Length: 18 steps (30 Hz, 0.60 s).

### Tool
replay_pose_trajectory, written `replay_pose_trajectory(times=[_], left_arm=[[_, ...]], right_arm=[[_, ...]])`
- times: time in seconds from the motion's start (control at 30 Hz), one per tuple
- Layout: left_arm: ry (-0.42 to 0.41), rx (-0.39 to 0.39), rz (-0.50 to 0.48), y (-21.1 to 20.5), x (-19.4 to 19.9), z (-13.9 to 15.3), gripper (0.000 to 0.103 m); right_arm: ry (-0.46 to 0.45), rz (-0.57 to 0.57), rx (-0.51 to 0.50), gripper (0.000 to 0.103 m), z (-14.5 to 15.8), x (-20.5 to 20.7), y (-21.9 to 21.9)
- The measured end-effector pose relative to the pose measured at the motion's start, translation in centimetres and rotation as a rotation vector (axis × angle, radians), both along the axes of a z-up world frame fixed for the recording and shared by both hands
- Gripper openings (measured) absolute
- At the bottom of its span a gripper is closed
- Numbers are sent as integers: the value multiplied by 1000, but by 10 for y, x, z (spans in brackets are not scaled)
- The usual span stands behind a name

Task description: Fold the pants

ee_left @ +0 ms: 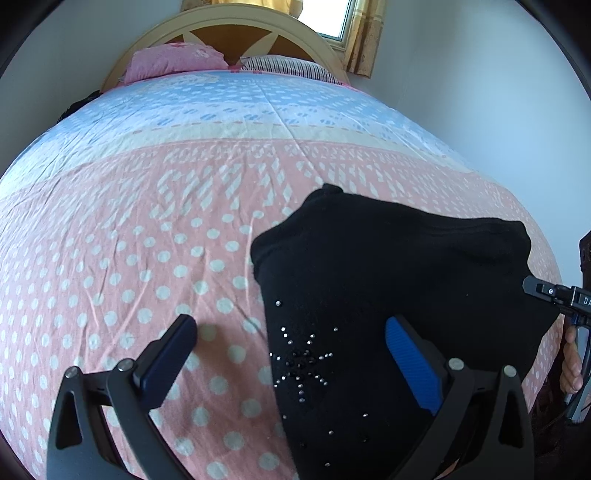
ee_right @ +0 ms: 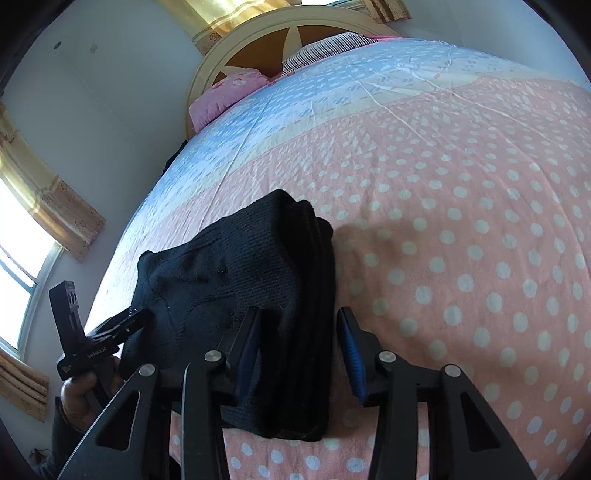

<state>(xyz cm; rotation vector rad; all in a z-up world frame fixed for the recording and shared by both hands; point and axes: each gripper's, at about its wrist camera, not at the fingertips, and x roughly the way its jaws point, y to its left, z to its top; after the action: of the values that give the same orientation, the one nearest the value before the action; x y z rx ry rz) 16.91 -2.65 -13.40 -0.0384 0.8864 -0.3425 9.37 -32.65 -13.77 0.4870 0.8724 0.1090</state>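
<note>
The black pants [ee_left: 388, 288] lie folded in a thick stack on the pink dotted bedspread [ee_left: 129, 258]. A rhinestone star pattern [ee_left: 301, 363] shows on top. My left gripper [ee_left: 291, 332] is open, its right finger over the pants and its left finger over the bedspread. In the right wrist view the folded pants [ee_right: 258, 277] sit between my right gripper's [ee_right: 299, 332] open fingers, which straddle the stack's right edge. The right gripper shows at the left wrist view's right edge [ee_left: 554, 293]; the left gripper shows in the right wrist view [ee_right: 122, 325] at the pants' left side.
The bed fills both views. A pink pillow [ee_left: 173, 61] and a striped pillow [ee_left: 291, 66] lie at the wooden headboard [ee_left: 236, 33]. A window with gold curtains [ee_left: 362, 33] is behind it. White walls flank the bed.
</note>
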Motion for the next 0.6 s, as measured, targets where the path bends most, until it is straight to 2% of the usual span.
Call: replay_pose_trajectory(times=[0.1,0.2,0.47,0.5,0.6], left_arm=[[16,-24,-15,2,4,-1,103],[31,-52,-30,5,9,-1,103],[21,-57,-62,1,9,-1,98],[23,-59,-69,0,11,-1,97],[22,-84,-99,-3,11,1,78]], right_arm=[[12,14,-7,43,-1,1,3],[24,17,48,41,-3,0,-1],[32,9,149,39,-17,1,-10],[30,2,160,39,-18,0,-11],[-1,20,152,31,-7,-7,-4]])
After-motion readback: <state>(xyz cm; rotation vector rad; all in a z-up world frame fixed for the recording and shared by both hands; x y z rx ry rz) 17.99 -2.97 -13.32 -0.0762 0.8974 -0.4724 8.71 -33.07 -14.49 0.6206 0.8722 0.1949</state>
